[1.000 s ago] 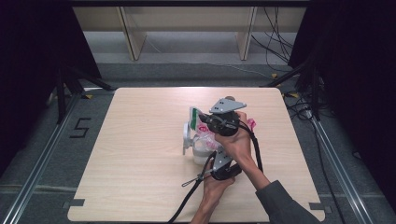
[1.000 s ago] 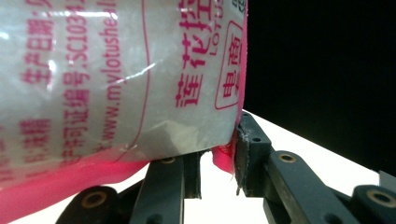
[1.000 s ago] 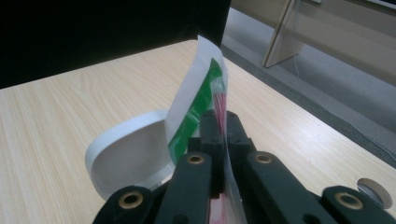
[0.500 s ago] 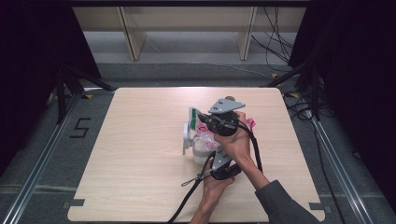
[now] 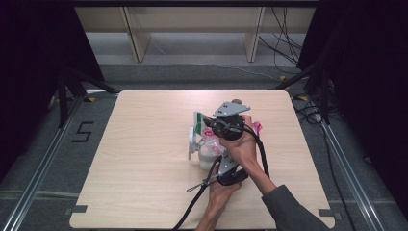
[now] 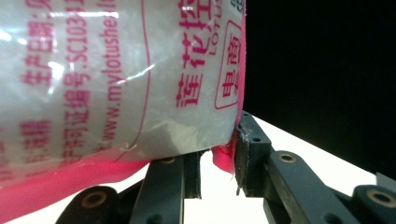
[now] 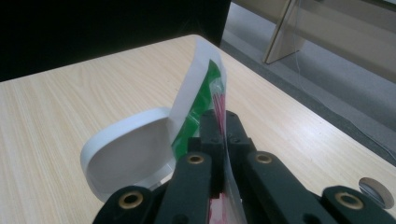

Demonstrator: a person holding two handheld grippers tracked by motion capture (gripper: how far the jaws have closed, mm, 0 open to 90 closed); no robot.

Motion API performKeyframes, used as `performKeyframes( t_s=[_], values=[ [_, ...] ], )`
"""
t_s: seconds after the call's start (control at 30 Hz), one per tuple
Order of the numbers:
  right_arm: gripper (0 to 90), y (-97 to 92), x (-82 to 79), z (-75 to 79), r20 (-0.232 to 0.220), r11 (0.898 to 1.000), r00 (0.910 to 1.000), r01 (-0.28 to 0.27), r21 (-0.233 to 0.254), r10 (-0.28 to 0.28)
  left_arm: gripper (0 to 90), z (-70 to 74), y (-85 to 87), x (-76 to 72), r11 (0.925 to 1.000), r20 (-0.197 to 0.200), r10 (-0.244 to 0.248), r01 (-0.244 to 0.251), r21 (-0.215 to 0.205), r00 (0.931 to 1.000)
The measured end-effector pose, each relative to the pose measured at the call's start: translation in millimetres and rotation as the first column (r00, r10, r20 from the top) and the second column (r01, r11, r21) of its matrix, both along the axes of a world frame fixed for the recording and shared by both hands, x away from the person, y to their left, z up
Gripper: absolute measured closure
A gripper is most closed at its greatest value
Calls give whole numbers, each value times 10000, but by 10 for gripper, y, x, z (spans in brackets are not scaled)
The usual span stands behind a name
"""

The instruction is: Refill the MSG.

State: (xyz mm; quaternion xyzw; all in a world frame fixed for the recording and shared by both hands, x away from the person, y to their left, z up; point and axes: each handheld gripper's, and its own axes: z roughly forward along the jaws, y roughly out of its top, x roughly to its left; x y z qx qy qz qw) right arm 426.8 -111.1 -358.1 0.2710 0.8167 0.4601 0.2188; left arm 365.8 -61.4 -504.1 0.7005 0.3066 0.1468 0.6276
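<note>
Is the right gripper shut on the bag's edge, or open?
Shut. In the right gripper view the right gripper has its jaws pressed together on the thin edge of the plastic bag, beside the white lid.

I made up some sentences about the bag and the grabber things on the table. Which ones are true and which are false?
1. The right gripper is pinching the thin top edge of the plastic bag. True.
2. The writing on the bag is blue. False: it is pink, with a pink border.
3. A white lid lies on the table beside the bag. True.
4. The table is made of black metal. False: it is light wood.
5. The left gripper has a corner of the bag between its jaws. True: the pink corner hangs between them.
</note>
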Motion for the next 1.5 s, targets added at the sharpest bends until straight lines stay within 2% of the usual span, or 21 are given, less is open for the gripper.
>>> performKeyframes(
  t_s=[0.03, 0.17, 0.23, 0.47, 0.5, 0.6, 0.7, 0.73, 0.83, 0.97, 1.0, 1.03, 1.07, 1.1, 1.13, 1.17, 1.33, 1.37, 1.43, 1.47, 1.5],
  values=[
    [900, -13, 9, 12, 130, 9999, 9999, -86, -51, 87, 738, 0, -31, -8, 9987, -33, 90, -91, -504, 10000],
    [900, -18, 14, 12, 214, 10000, 9998, 20, 28, -21, 738, 13, -22, -21, 9995, -102, 147, -149, -278, 9998],
    [900, -25, 0, 22, -125, 10000, 9999, -5, 95, 6, 738, 15, -24, -21, 9994, -88, 140, -143, -309, 9999],
    [900, -33, 7, 17, 95, 9999, 9999, 66, 86, -67, 738, 15, -38, -27, 9994, -89, 91, -94, -346, 9999],
    [900, -32, 15, 11, 159, 10000, 9999, -14, -87, 15, 737, 15, -87, -43, 9945, -258, 151, -176, -1033, 9996],
    [900, -8, 23, -19, 10, 9998, 10000, 61, -163, -61, 737, 15, -99, -44, 9921, -279, 179, -212, -1240, 9995],
    [900, -18, 37, -7, 89, 9999, 10000, 34, -121, -33, 737, 19, -94, -47, 9926, -288, 202, -235, -1188, 9994],
    [900, -29, 36, 9, 100, 10000, 9999, -35, -64, 35, 738, 19, -4, -21, 9998, 0, 33, -33, 195, 10000],
    [900, -41, 29, 24, 276, 10000, 9996, 46, -50, -44, 738, 31, -6, -31, 9998, 2, 45, -45, 174, 10000],
    [900, -44, 17, 35, 78, 10000, 10000, 13, -38, -13, 737, 33, -38, -46, 9997, -85, 62, -64, -255, 9999],
    [900, -35, 24, 17, 148, 9999, 9999, 12, -147, -10, 736, 28, -101, -63, 9941, -264, 134, -161, -1071, 9996],
    [900, -27, 24, 0, 62, 9998, 10000, 38, -182, -37, 736, 18, -116, -54, 9916, -203, 58, -84, -1290, 9998],
    [900, -28, 33, -6, 81, 9999, 10000, 34, -169, -33, 736, 23, -113, -57, 9917, -241, 108, -138, -1276, 9996],
    [900, -42, 32, 2, -64, 9999, 9999, 99, -117, -100, 736, 29, -31, -40, 10000, -28, -19, 18, -45, 10000],
    [900, -40, 43, -2, 129, 10000, 9999, 60, -16, -59, 736, 30, -18, -36, 9999, 25, -47, 47, 145, 10000],
    [900, -48, 38, 10, 130, 9999, 9999, 64, -91, -63, 736, 32, -44, -46, 9996, -74, 68, -70, -259, 9999],
    [900, -56, 6, 42, 99, 10000, 10000, -13, -66, 14, 738, 47, -47, -48, 9996, -49, -31, 30, -272, 10000],
    [900, -42, 14, 24, 113, 10000, 9999, -1, -83, 2, 737, 35, -114, -54, 9930, -136, -54, 37, -1182, 9999],
    [900, -44, 30, 11, 118, 9999, 9999, 48, -146, -47, 736, 33, -123, -54, 9918, -187, -19, -5, -1281, 9998],
    [900, -49, 34, 13, -44, 9999, 10000, 7, -130, -7, 737, 34, -25, -23, 9996, 118, -200, 198, 180, 9997],
    [900, -57, 35, 20, -81, 9999, 10000, 52, -97, -53, 737, 40, -21, -28, 9996, 75, -134, 132, 259, 9999]
  ],
)
